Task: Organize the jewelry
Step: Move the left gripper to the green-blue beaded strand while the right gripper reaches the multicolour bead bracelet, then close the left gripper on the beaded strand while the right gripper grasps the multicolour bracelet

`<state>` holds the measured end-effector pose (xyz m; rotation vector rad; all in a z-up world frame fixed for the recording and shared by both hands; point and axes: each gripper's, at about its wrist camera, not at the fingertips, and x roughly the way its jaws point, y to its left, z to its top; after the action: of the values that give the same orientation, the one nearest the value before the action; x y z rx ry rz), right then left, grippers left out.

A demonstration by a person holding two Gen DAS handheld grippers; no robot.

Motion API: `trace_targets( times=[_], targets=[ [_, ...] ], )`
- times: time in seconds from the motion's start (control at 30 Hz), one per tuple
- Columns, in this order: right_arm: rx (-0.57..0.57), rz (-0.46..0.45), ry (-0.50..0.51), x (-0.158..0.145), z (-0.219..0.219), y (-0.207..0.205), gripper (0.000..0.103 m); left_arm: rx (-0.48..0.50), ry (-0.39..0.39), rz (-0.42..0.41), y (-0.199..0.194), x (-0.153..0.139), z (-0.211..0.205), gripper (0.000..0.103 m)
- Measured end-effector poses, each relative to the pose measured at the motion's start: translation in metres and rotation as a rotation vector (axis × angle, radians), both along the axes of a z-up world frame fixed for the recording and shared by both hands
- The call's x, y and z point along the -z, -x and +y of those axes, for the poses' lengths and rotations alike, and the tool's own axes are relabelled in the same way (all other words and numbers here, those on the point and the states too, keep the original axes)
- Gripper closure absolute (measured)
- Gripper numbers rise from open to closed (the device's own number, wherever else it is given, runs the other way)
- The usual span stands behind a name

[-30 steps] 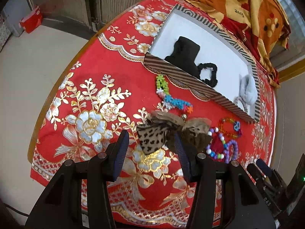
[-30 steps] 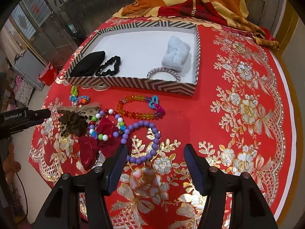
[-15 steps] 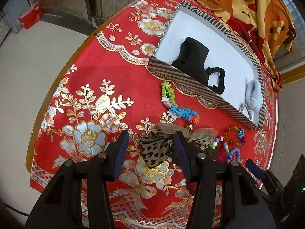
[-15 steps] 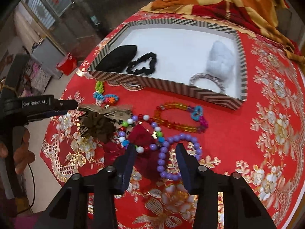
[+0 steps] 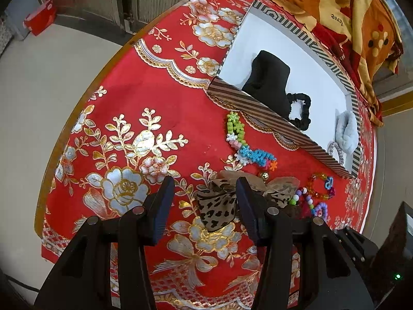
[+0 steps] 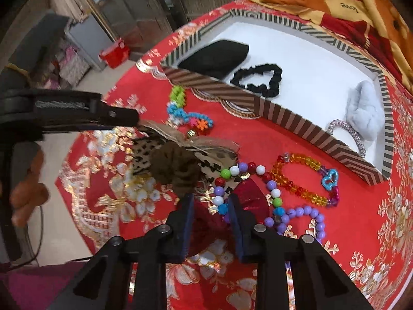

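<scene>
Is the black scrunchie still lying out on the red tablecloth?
No, the black scrunchie lies inside the striped tray on its white floor, next to a black pouch.

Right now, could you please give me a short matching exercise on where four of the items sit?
Things:
1. black scrunchie
2. leopard-print bow
3. red bow
4. orange bead bracelet

Places:
A. between the closing right gripper fingers
B. inside the striped tray
C. between the open left gripper fingers
D. on the cloth beside the tray's near wall

Pairs: 1-B, 2-C, 3-A, 4-D
</scene>
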<state>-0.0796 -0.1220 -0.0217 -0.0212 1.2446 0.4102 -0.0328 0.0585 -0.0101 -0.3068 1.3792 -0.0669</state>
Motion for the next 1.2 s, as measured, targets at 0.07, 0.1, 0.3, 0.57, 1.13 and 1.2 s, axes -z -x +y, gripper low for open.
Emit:
trace_targets(
  times=[0.07, 0.1, 0.3, 0.57, 1.13, 1.2],
  targets=[
    [-0.009, 0.015, 0.022, 0.007, 0.003, -0.003, 0.077, -0.003, 0.001, 0.003, 0.0, 0.001, 0.002, 0.054],
    [-0.016, 0.019, 0.035, 0.01, 0.004, -0.004, 0.078, -0.006, 0.003, 0.004, 0.0, 0.002, 0.003, 0.054],
    [-0.011, 0.04, 0.031, 0.022, 0.001, -0.007, 0.094, -0.013, 0.013, 0.009, -0.004, 0.002, 0.007, 0.054],
    [0.108, 0.011, -0.122, -0.015, -0.043, -0.001, 0.094, -0.004, 0.027, 0.009, -0.016, 0.004, -0.004, 0.05],
    [0.237, -0.062, -0.235, -0.068, -0.083, 0.007, 0.094, 0.016, -0.073, -0.025, -0.05, 0.026, -0.041, 0.053],
    [0.239, -0.063, -0.24, -0.067, -0.082, 0.005, 0.094, 0.031, -0.079, -0.051, -0.051, 0.027, -0.043, 0.084]
  ],
)
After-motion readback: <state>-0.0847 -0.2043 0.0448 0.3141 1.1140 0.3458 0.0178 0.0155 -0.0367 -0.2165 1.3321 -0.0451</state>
